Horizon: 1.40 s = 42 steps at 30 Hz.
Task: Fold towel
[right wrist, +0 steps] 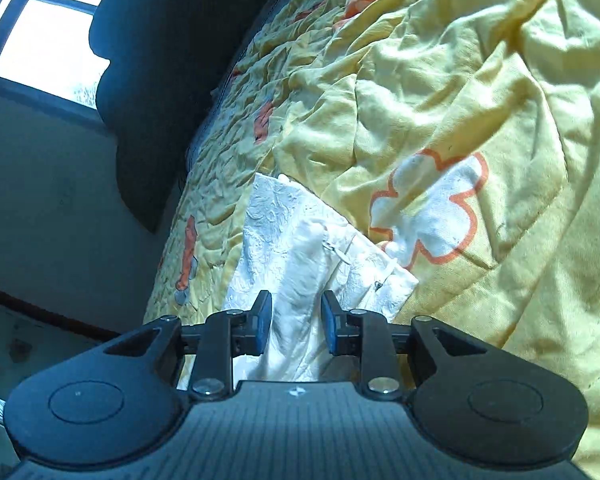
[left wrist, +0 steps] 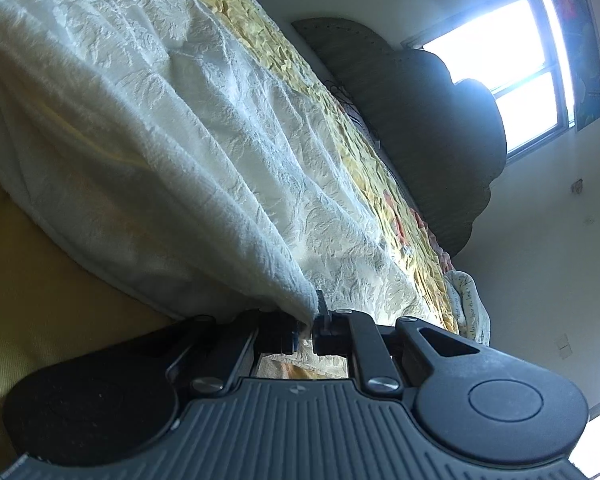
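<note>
The bed [right wrist: 480, 92] fills both views, covered by a creased yellow quilt [right wrist: 420, 80] with orange flower prints. In the right wrist view a dark headboard [right wrist: 148, 92] rises at ten o'clock, under a bright window [right wrist: 48, 36].

The white towel [left wrist: 148, 128] lies on the quilt. In the left wrist view it spreads from eleven o'clock down to the centre, drawn into long folds that narrow to a corner. The left hand-held gripper [left wrist: 312, 326] is clamped on that corner, its jaws nearly together.

In the right wrist view a smaller bunched part of the towel sits at six o'clock. The right hand-held gripper [right wrist: 296, 326] straddles a ridge of it, jaws apart, and the blue pads [right wrist: 263, 326] do not appear to press the cloth.

The likely risk is that the right jaws close on only one loose layer, or catch quilt along with towel, giving a crooked fold. Pulling too hard from the left could also drag the cloth out from between the open jaws.
</note>
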{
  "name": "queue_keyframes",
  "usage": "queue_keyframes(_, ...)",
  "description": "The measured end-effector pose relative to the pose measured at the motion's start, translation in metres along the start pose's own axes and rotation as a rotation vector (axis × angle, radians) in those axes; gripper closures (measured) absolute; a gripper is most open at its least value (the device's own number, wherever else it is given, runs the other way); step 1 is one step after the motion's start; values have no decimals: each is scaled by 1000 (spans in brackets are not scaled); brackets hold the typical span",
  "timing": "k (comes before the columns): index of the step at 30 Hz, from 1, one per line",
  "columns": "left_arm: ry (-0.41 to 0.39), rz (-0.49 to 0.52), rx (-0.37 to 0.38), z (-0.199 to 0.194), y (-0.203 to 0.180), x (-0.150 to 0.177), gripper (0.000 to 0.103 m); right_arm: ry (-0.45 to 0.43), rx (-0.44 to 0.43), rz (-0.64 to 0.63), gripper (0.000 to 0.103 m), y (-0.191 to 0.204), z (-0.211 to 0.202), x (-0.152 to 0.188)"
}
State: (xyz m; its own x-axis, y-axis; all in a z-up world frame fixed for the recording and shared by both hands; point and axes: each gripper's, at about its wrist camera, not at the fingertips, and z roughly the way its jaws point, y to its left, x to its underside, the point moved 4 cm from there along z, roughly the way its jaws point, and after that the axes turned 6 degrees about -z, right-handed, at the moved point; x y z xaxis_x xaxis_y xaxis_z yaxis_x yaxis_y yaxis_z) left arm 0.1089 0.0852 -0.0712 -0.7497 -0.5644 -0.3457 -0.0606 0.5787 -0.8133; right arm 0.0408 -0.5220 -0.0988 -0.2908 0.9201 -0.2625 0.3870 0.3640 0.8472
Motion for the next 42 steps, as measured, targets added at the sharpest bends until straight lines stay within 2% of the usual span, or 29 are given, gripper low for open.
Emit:
queue_keyframes(3,-8,-19,-45,-4,-9,-2,82,-11,-12,16,73,-1,4,-2)
queue_keyframes(5,-30,62,-107,-5,-23,-3,81,-10,-1,-1,73,0,7,-1)
queue_keyframes(6,-46,121,-140,-6,-32,-4,87,-10,6,-23,73,3,8,0)
queue_keyframes(7,-73,176,-168,-8,-40,-4,88,-7,23,-58,80,6,9,-2)
queue_keyframes(8,-93,227,-191,-9,-49,-5,93,-5,43,-96,95,12,10,-3)
queue_keyframes(11,-124,263,-169,-21,-70,-13,95,-28,4,-138,96,28,-2,-15)
queue_keyframes(13,-98,287,-191,-26,-74,-18,95,-9,13,-170,96,26,-9,-17)
queue_keyframes(15,-19,277,-227,-20,-60,-13,94,34,82,-148,95,3,-4,-13)
queue_keyframes(17,36,281,-281,-10,-46,-2,94,27,52,-107,97,-13,-4,-7)
queue_keyframes(19,27,270,-269,-9,-41,3,93,13,36,-91,97,-16,-6,-6)
queue_keyframes(21,51,220,-239,-13,-36,2,82,18,27,-75,96,-19,-9,-8)
queue_keyframes(22,66,200,-213,-16,-35,1,80,9,28,-56,95,-21,-15,-12)
queue_keyframes(24,74,185,-181,-24,-31,0,73,-71,61,-38,90,-18,-29,-21)
queue_keyframes(25,71,180,-170,-30,-30,0,72,-136,103,-51,81,-14,-40,-26)
queue_keyframes(26,69,171,-159,-34,-28,1,69,-197,134,-84,68,-7,-47,-31)
queue_keyframes(27,72,162,-144,-39,-27,2,65,-251,150,-132,60,5,-53,-34)
queue_keyframes(28,86,159,-133,-42,-27,5,64,-275,147,-178,40,18,-54,-36)
queue_keyframes(29,116,168,-135,-44,-29,9,57,-273,122,-232,27,34,-51,-35)
queue_keyframes(30,137,187,-141,-45,-31,14,55,-244,84,-287,26,50,-44,-31)
queue_keyframes(32,153,263,-126,-49,-40,26,54,-87,-18,-429,26,92,-14,-15)
queue_keyframes(34,160,335,-113,-49,-47,36,53,119,-111,-577,26,138,34,17)
queue_keyframes(37,102,374,-108,-47,-49,42,49,397,-253,-794,27,198,102,79)
queue_keyframes(39,62,405,-118,-44,-45,47,46,531,-287,-842,29,223,139,113)
queue_keyframes(40,46,432,-130,-43,-44,51,46,584,-289,-860,34,235,163,126)
queue_keyframes(42,20,472,-116,-45,-43,57,42,641,-302,-894,36,253,194,140)
